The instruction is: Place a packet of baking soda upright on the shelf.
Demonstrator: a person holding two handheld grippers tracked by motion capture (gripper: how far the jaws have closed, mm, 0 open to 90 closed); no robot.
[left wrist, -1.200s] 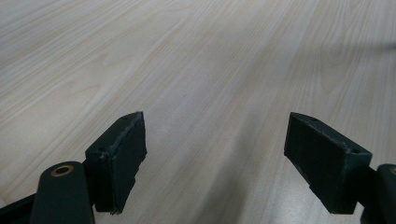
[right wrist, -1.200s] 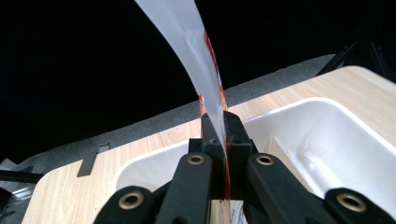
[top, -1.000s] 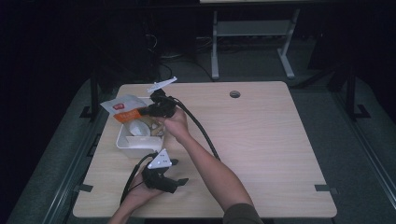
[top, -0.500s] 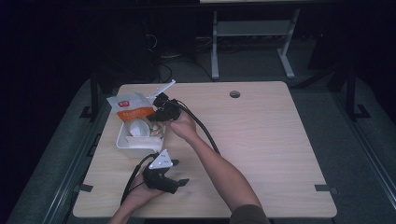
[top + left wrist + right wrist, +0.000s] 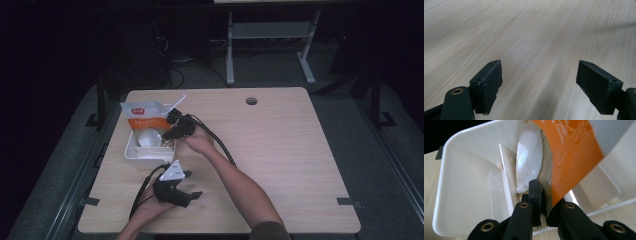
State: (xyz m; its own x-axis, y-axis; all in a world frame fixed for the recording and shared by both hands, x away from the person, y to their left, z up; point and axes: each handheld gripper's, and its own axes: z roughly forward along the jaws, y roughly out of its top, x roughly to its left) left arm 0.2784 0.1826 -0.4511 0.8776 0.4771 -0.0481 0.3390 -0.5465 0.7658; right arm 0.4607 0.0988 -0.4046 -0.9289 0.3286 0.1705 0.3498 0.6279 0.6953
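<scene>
A: Where was the orange snack packet (image 5: pixel 571 157)?

B: Pinched in the right gripper (image 5: pixel 544 202), hanging into the white bin (image 5: pixel 131 152) beside a clear-wrapped white item (image 5: pixel 529 157).

A: Advice?

B: Lower it fully before letting go. The left gripper (image 5: pixel 539 85) rested spread on the table (image 5: pixel 536 32).

A: Print?

B: White lettering, unreadable.

The high view looked forward and down over the whole wooden table (image 5: pixel 280 150). The left gripper view skimmed bare tabletop (image 5: pixel 529 37) just beyond its fingers (image 5: pixel 489 85). The right gripper view stared closely past its fingers (image 5: pixel 535 192) into the white tray (image 5: pixel 466 170), shared with the high view (image 5: pixel 131 152).
</scene>
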